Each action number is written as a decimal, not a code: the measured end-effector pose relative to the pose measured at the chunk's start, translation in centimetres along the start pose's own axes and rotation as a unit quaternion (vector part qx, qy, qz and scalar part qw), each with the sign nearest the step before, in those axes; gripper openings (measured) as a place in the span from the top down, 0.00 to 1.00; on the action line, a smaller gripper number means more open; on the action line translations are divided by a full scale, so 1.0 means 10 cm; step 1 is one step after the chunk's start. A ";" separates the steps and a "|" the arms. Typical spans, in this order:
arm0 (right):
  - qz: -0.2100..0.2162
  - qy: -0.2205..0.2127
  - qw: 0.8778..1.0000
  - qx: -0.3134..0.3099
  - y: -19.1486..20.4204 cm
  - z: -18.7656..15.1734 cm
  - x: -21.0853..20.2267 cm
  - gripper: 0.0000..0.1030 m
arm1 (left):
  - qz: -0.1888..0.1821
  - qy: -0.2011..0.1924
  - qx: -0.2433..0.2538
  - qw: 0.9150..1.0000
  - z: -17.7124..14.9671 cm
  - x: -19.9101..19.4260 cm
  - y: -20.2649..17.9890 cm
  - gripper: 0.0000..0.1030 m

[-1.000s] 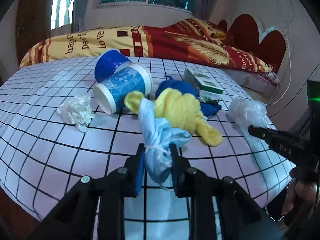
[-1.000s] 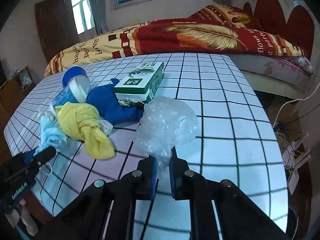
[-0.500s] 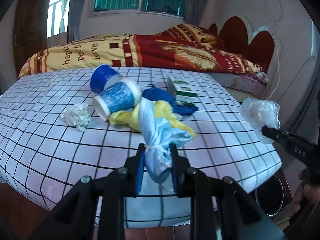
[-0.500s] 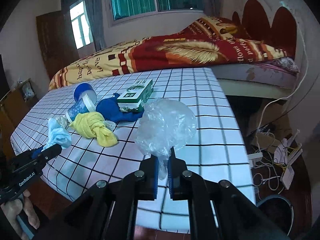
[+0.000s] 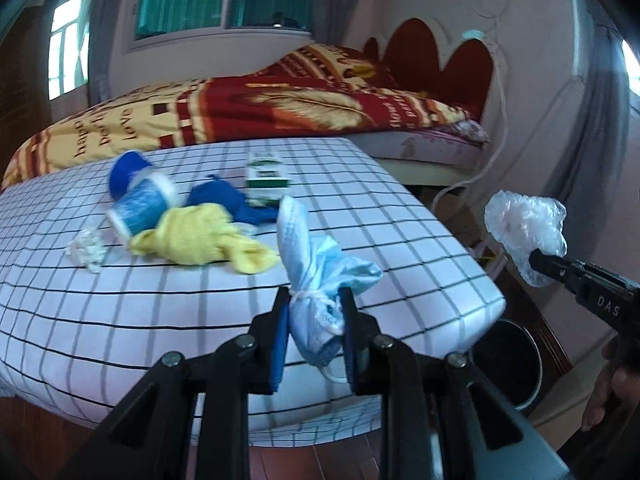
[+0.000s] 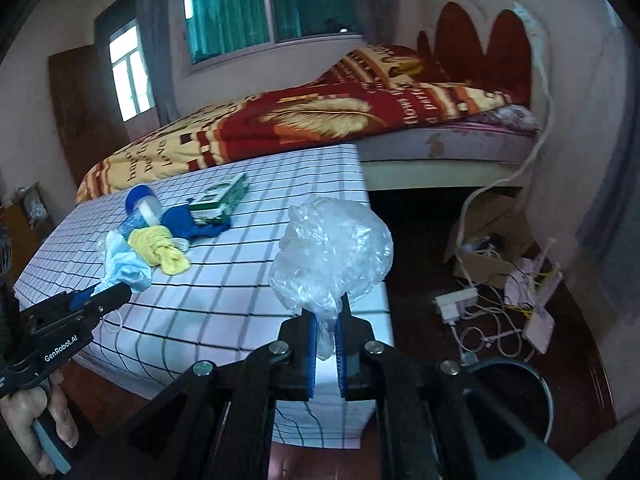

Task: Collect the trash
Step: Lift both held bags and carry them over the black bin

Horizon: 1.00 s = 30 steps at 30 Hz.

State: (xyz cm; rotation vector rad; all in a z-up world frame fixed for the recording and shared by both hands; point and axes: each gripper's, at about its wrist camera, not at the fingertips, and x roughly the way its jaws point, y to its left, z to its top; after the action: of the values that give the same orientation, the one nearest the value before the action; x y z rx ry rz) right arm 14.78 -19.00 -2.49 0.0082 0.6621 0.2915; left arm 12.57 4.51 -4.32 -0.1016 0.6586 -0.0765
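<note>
We carry trash toward the bin (image 6: 516, 396): left gripper (image 5: 313, 320) clamps the face mask (image 5: 320, 276), right gripper (image 6: 326, 332) pinches the plastic bag (image 6: 332, 252).

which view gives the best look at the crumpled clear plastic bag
The right wrist view: the clear plastic bag sits large and central, pinched between the right gripper pads, with its crinkles sharp. The left wrist view shows the bag smaller at the right edge, at the tip of that gripper, off the checkered table.

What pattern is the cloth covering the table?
White with a black grid of squares on the tablecloth, clearest in the left wrist view.
</note>
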 end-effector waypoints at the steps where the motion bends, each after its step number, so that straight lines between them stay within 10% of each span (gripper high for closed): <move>1: -0.004 -0.001 1.000 0.003 -0.05 -0.02 -0.04 0.92 | -0.005 0.000 0.006 1.000 -0.01 0.00 -0.06 0.76; 30: -0.123 0.014 0.987 0.106 -1.59 -0.71 -0.73 0.92 | -0.129 0.038 0.119 0.984 -0.14 0.34 -1.70 0.76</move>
State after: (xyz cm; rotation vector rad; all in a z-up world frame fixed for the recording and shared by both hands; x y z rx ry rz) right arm 9.25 -36.79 -5.26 0.1260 0.7116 -0.0173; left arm 13.77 -12.85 -5.48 0.0477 0.7052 -0.4091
